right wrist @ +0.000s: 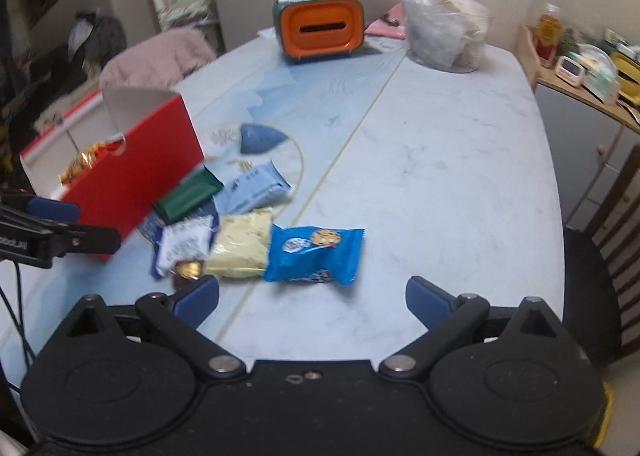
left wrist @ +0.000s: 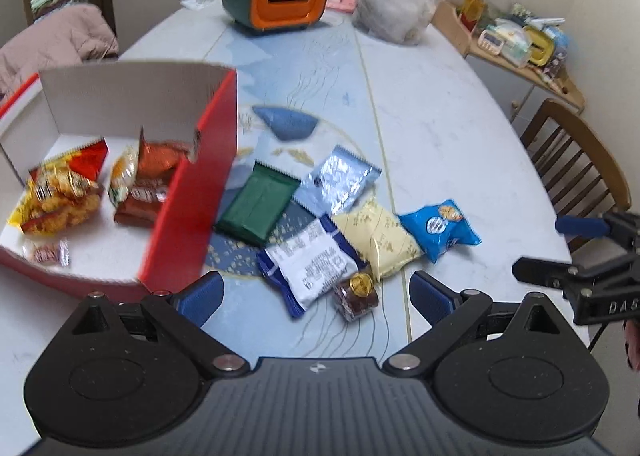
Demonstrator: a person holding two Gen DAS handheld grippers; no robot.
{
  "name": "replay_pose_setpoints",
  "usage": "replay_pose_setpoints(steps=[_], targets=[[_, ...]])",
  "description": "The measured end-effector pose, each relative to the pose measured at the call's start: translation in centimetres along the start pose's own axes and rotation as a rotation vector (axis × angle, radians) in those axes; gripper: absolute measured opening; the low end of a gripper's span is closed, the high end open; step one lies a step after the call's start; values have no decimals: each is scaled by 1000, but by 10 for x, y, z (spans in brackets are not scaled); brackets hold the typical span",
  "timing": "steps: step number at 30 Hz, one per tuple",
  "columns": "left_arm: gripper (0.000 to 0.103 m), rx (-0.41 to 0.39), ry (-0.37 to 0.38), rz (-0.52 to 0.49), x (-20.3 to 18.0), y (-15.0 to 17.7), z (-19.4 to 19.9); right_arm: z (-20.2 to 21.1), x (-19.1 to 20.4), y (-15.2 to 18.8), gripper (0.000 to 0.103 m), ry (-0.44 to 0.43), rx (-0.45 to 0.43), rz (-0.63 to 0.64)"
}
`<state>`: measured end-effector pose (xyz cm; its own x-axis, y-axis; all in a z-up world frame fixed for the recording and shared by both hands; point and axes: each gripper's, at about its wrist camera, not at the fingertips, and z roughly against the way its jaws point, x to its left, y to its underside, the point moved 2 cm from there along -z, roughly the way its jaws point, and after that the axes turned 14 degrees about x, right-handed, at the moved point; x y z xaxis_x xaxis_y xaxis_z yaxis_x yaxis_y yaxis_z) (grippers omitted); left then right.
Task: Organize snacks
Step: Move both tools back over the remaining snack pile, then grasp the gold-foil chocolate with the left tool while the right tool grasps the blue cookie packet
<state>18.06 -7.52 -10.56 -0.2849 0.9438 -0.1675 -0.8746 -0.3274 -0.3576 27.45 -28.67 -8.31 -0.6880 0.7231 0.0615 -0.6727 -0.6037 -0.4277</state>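
A red cardboard box [left wrist: 188, 196] [right wrist: 132, 176] with a white inside stands at the left and holds several snack packets [left wrist: 60, 196]. Loose on the table lie a green packet [left wrist: 258, 202] [right wrist: 188, 196], a silver-blue packet [left wrist: 340, 180] [right wrist: 252, 186], a white-and-blue packet [left wrist: 308, 264] [right wrist: 184, 246], a pale yellow packet [left wrist: 378, 238] [right wrist: 242, 248], a bright blue cookie packet [left wrist: 440, 228] [right wrist: 314, 252] and a small round brown sweet [left wrist: 358, 294] [right wrist: 187, 270]. My left gripper [left wrist: 316, 298] is open just short of the sweet. My right gripper [right wrist: 312, 302] is open near the cookie packet.
An orange-and-green tissue holder [left wrist: 276, 0] [right wrist: 322, 30] and a clear plastic bag [left wrist: 394, 0] [right wrist: 444, 24] stand at the table's far end. A wooden chair [left wrist: 576, 160] and a cluttered shelf [left wrist: 516, 36] are to the right. The marbled tabletop [right wrist: 440, 176] is bare on the right.
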Motion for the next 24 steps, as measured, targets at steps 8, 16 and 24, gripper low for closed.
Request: replay_pose_setpoints(steps=[8, 16, 24], targets=[[100, 77, -12, 69, -11, 6, -37, -38, -12, -26, 99, -23, 71, 228], [96, 123, -12, 139, -16, 2, -60, -72, -7, -52, 93, -61, 158, 551], [75, 156, -18, 175, -20, -2, -76, -99, 7, -62, 84, -91, 224, 784]])
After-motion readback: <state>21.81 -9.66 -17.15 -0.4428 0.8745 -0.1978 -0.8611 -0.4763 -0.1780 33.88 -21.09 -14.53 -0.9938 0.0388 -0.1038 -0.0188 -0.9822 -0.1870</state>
